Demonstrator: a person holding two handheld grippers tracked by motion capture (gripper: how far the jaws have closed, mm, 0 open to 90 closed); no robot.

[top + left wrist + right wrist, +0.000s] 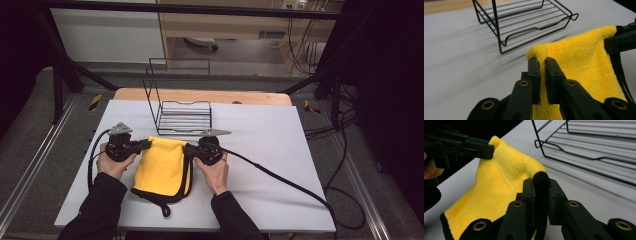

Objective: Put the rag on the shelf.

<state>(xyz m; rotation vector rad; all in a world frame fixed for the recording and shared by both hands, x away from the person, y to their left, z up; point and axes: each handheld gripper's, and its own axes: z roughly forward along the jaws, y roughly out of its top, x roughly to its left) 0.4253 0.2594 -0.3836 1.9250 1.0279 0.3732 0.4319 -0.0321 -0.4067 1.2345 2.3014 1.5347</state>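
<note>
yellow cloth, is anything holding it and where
Both hold the yellow cloth: the left hand-held gripper pinches one top corner, the right hand-held gripper the other, on its black edging.

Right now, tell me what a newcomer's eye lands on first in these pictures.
The yellow cloth with black edging stands out at the near middle of the grey table, its far edge raised. The left gripper and right gripper each pinch one upper corner. Just behind it stands an empty black wire rack.
</note>
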